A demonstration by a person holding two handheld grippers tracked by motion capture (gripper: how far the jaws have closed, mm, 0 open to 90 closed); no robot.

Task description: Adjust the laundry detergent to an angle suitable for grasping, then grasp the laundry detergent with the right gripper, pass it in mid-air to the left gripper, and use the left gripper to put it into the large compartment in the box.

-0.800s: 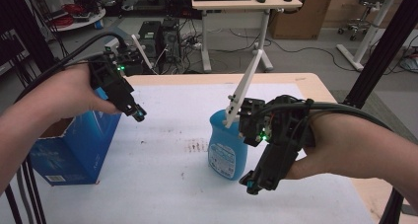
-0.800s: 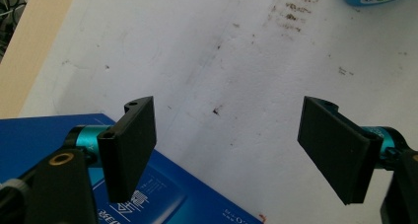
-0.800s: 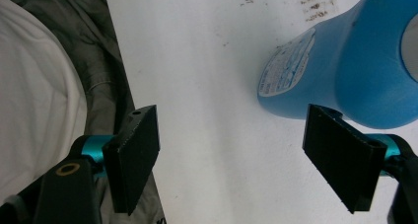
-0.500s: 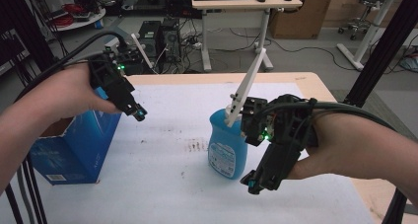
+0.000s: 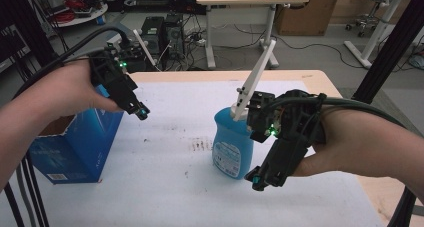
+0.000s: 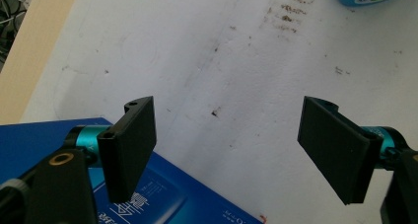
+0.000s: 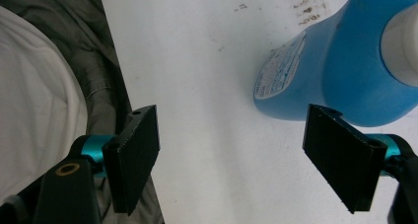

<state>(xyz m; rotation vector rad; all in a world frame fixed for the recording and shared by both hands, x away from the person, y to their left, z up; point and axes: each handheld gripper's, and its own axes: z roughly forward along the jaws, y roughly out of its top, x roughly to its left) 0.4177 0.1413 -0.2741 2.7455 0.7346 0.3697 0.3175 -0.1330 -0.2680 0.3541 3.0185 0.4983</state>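
Right gripper point(image 5: 257, 179) hangs at five o'clock of the upright blue plastic bottle point(image 5: 231, 144) — jaws spread, empty. Left gripper point(image 5: 141, 112) — spread too — hovers over the blue cardboard box point(image 5: 75, 147).

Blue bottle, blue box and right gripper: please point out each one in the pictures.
blue bottle point(image 5: 231, 148), high view, on its labelled front.
blue box point(image 5: 75, 152), high view, on its side wall facing the camera.
right gripper point(image 5: 264, 179), high view, between its open jaws' tips, beside the bottle's base.

Blue bottle point(image 5: 231, 146) blocks centre; blue box point(image 5: 75, 147) blocks left edge; between, open mat point(image 5: 165, 177).
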